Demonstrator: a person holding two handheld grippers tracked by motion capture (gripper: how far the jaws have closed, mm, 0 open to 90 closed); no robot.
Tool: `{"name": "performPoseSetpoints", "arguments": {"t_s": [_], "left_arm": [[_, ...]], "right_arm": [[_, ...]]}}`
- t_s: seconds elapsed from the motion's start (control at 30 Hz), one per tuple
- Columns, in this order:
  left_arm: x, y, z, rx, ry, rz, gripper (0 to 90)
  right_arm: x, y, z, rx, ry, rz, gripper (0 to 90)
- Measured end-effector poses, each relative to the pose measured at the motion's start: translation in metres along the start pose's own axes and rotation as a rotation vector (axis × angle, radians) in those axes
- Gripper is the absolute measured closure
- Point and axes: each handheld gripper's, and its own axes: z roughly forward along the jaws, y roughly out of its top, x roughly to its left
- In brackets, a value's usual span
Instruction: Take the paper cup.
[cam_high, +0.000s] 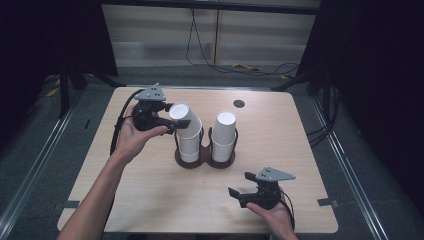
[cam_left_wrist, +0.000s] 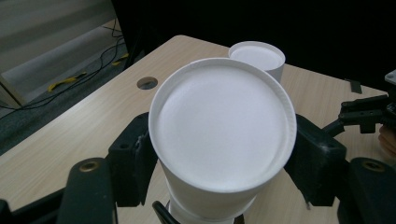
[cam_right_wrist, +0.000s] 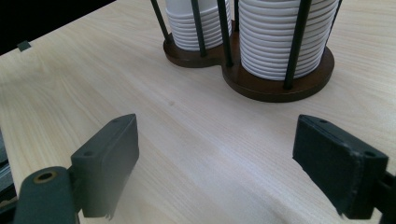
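Observation:
A dark wooden holder (cam_high: 206, 162) with black rods carries two stacks of upturned white cups, the left stack (cam_high: 189, 144) and the right stack (cam_high: 224, 131). My left gripper (cam_high: 172, 124) is shut on the top cup (cam_high: 180, 113) of the left stack, which tilts a little above the others. In the left gripper view that cup (cam_left_wrist: 222, 126) sits between both pads of my left gripper (cam_left_wrist: 222, 163), with the right stack (cam_left_wrist: 258, 58) behind it. My right gripper (cam_high: 239, 183) stands open near the front right of the table. In the right gripper view my right gripper (cam_right_wrist: 229, 158) has nothing between its jaws, and the holder (cam_right_wrist: 275, 88) lies ahead.
The light wooden table (cam_high: 150, 200) has a round hole (cam_high: 239, 103) at the back middle. Cables lie on the floor (cam_high: 240, 66) beyond the far edge. Black drapes hang at both sides.

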Motion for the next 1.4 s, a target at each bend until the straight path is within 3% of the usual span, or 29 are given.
{"name": "performPoseSetpoints", "arguments": {"t_s": [0.03,0.33,0.67,1.1,1.4], "left_arm": [[-0.001,0.0,-0.002,-0.011,-0.017,-0.005,32.1],[-0.005,-0.001,-0.014,-0.025,-0.029,0.027,32.1],[-0.019,-0.005,-0.023,-0.021,-0.055,0.045,32.2],[-0.042,-0.024,-0.031,-0.015,-0.076,0.074,32.2],[-0.044,-0.046,-0.022,0.014,-0.09,0.071,32.1]], "right_arm": [[0.0,0.0,0.0,-0.002,0.001,0.003,14.3],[0.0,0.001,0.0,-0.005,0.002,0.004,14.2],[-0.001,0.001,0.002,-0.001,0.003,0.011,14.2],[0.002,0.008,-0.001,-0.044,0.021,-0.01,13.6],[0.006,0.017,0.0,-0.066,0.048,-0.033,13.7]]}}
